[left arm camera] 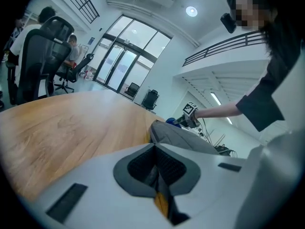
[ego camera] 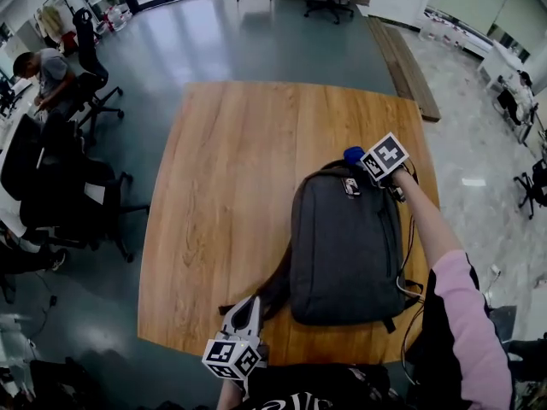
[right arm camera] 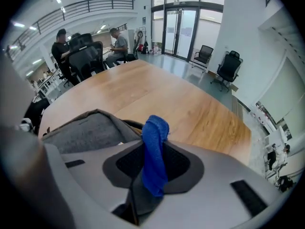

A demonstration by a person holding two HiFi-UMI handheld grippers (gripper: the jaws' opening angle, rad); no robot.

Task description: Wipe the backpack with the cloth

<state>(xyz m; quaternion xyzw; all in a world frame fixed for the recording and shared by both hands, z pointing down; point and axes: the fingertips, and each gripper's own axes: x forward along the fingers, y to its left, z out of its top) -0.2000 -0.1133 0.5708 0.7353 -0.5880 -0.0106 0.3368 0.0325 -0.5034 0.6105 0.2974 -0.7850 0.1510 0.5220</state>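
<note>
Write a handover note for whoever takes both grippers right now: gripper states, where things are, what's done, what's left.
Left gripper: jaws together, empty, at the near edge of the light wooden table, beside a strap of the dark grey fabric backpack.
Right gripper: shut on the small blue cloth, at the backpack's far top end.
The backpack lies flat on the table.
Done: cloth in grip and at the bag; how much is wiped does not show.
Left: wipe the front panel, probably top down.
</note>
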